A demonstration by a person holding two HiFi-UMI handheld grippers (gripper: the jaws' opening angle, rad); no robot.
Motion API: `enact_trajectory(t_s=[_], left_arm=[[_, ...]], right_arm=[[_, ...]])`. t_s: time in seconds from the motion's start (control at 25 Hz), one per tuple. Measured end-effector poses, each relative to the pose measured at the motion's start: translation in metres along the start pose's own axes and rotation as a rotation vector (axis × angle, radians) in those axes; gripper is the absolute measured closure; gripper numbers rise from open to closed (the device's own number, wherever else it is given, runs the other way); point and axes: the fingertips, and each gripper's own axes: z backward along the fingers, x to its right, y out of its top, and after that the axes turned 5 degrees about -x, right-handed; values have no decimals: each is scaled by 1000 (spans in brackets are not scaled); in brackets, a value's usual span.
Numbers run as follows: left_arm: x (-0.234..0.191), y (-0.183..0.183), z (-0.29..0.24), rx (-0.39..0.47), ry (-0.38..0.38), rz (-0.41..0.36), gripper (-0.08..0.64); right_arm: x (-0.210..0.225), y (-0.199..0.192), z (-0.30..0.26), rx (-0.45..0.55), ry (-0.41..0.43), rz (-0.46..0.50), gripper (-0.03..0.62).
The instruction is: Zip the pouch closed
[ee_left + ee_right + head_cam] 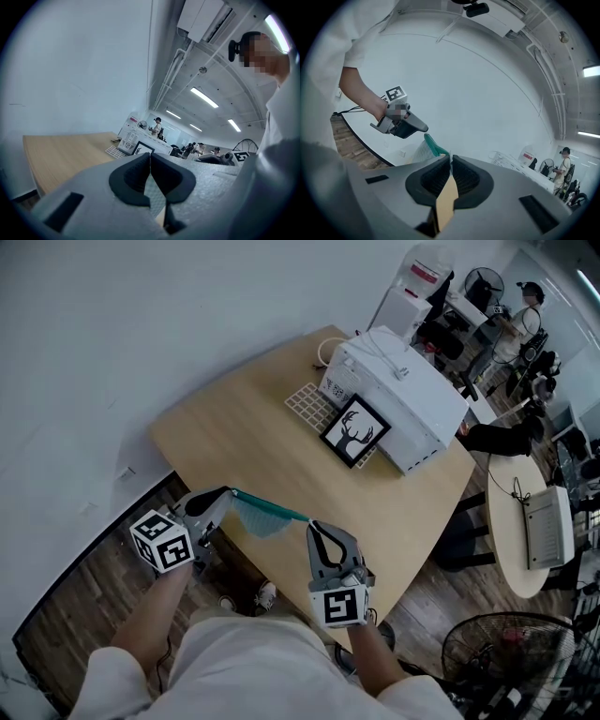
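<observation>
Teal mesh pouch (265, 515) hangs stretched in the air between the two tools, over the near edge of the wooden worktop (253, 437) and not touching it. Its teal top band runs nearly straight from one tool to the other, and the pale mesh body sags below.

Left hand-held gripper (228, 491): clenched on the pouch's left end. In its own view the dark pads meet at the tips, with mesh fabric pinched in the gap behind them. It points roughly level.

Right hand-held gripper (311, 524): jaws clamped together on the right end of the teal band. Its own view shows the band running straight into the pad tips. Whether it grips the zip pull or only the band's edge I cannot tell, as that part is too small.

Further back on the worktop stands a white box (398, 395). A framed deer picture (355, 431) leans against its front, and a white grid (312, 404) lies beside them. Dark wood floor (84, 606) shows below the hands.
</observation>
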Motion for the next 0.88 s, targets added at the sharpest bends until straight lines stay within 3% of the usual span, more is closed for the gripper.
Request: enact_trajectory(t_s=[0.24,0.88], left_arm=[[-6,-10,-17,-46,10,-1,546],[-40,-38,-72,-178,56,-5,546]], right_arm=[[8,-23,-11,-42,7,-82,575],[30,-80,-56,-144,29,-164,574]])
